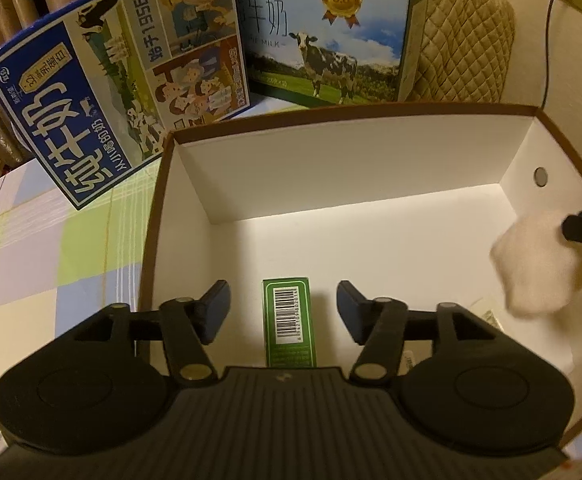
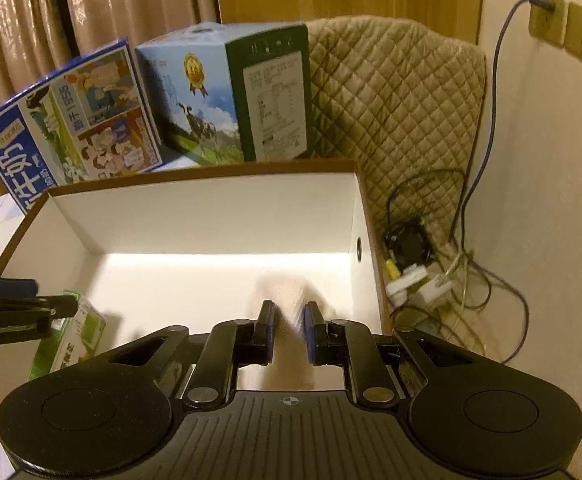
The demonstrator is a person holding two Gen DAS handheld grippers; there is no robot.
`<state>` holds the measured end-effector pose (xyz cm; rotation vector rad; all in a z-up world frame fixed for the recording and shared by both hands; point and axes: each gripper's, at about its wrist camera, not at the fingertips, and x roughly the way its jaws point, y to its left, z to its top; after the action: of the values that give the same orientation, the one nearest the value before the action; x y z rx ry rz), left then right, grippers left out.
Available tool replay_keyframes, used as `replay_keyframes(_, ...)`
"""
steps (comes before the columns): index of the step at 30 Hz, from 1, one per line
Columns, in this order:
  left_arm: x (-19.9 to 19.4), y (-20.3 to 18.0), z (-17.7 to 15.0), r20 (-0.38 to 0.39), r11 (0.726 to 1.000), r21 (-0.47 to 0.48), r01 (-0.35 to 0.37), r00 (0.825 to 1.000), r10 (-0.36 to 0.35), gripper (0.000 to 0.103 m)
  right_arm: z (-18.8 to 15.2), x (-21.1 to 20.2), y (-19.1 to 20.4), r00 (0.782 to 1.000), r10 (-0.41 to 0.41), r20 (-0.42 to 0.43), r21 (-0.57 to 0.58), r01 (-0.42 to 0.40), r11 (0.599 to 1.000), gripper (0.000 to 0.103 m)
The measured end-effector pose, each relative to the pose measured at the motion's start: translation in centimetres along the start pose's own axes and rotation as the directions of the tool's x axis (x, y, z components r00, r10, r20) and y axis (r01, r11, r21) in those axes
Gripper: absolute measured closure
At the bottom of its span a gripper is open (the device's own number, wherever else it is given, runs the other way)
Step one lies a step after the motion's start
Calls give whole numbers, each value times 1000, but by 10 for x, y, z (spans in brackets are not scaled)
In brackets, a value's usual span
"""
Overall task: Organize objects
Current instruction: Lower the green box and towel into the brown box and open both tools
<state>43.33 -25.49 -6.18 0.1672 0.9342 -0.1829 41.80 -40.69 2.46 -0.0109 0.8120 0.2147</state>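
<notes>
Carton (image 1: 289,322) flat on box (image 1: 353,152) floor, dead ahead between wide-spread left claw (image 1: 285,310), long axis along the fingers. Right claw (image 2: 289,332) pinching fluffy wad (image 1: 533,262) over box's right side.

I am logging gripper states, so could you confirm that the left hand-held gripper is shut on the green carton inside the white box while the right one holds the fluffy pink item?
Not quite: the left hand-held gripper is open, its fingers apart on either side of the green carton, as the left wrist view shows. The carton does lie inside the white box, and the right hand-held gripper does hold the fluffy pink item.
</notes>
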Motion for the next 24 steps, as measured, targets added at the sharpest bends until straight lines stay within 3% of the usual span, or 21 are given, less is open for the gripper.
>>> replay_keyframes(1, -3, 1, 0, 3, 1000, 0, 0, 1000, 0, 35, 0, -1, 0, 1000, 12, 5, -2, -12, 1000, 85)
replay_keyframes(4, -15, 2, -2, 26, 1000, -1, 9, 1000, -9, 30, 0, -9, 1, 999, 29, 13, 2, -29, 1000, 71)
replay_keyframes(10, -45, 7, -9, 43, 998, -15, 65, 997, -65, 17, -9, -30, 6, 997, 72, -24, 6, -72, 997, 65)
replay_keyframes(17, -80, 15, -29, 52, 996, -6, 87, 995, -87, 15, -27, -58, 10, 993, 110, -38, 44, -108, 993, 54)
replay_keyframes(24, -110, 25, -44, 79, 996, -17, 92, 993, -90, 10, -37, -85, 19, 992, 123, -28, 57, -121, 991, 49)
